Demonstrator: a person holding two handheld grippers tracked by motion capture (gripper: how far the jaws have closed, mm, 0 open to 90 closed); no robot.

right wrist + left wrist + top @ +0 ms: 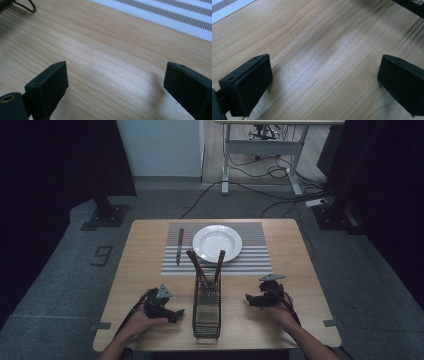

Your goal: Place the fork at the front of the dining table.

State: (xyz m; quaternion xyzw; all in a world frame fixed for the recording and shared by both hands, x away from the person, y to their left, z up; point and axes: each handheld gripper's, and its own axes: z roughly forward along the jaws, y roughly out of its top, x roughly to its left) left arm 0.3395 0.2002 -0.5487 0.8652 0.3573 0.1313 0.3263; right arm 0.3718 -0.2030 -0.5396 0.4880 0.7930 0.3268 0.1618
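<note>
A white plate [217, 242] sits on a grey-and-white striped placemat [250, 257] at the far middle of the wooden table [145, 265]. A knife [179, 246] with a brown handle lies on the mat left of the plate. A black wire basket [206, 307] stands at the near middle with two brown-handled utensils [219, 265] leaning in it. My left gripper [176, 314] rests left of the basket, open, with bare wood between its jaws [324, 80]. My right gripper [248, 299] rests right of the basket, also open over bare wood [115, 87].
The striped mat's edge [175, 17] lies beyond my right gripper, and a corner of the striped mat [227, 8] beyond my left. The basket's wire rim [412, 5] stands at the top right of the left gripper view. Black stands and a desk with cables stand on the floor behind the table.
</note>
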